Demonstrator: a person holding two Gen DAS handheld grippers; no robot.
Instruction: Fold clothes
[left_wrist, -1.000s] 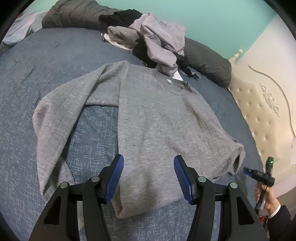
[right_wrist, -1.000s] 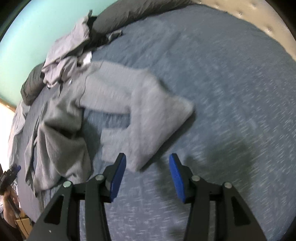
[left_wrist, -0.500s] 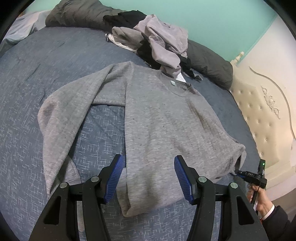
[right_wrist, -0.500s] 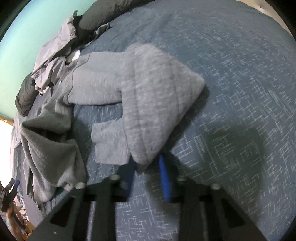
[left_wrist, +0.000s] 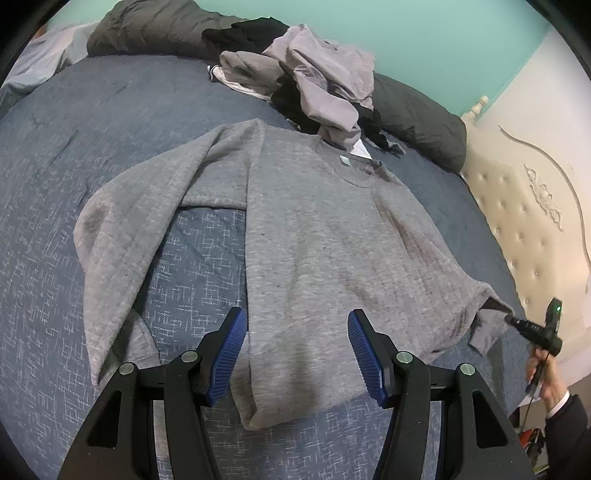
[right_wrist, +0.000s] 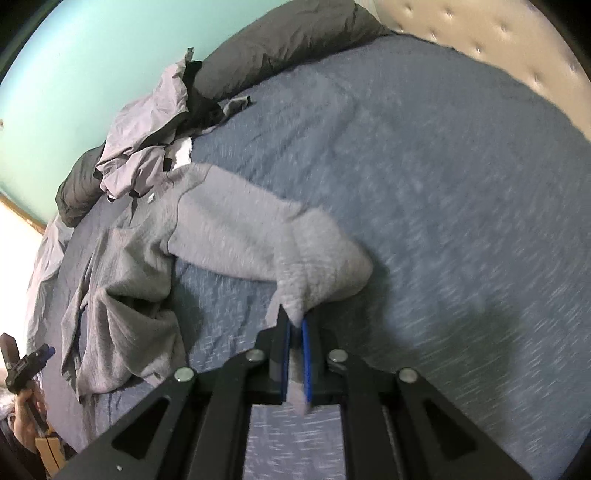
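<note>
The right tongs (right_wrist: 295, 347) clench the grey sweater's sleeve cuff (right_wrist: 295, 302); its body (left_wrist: 332, 240) lies leftward, under the released left tongs (left_wrist: 295, 354).

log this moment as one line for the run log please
step: sleeve fold | right tongs: just closed on grey sweater cuff | left tongs: open over hem | surface: blue bed

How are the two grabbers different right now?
The left gripper is open and holds nothing, above the grey sweater; the right gripper has just closed on the sweater's sleeve cuff. Both have blue pads on black arms.
</note>
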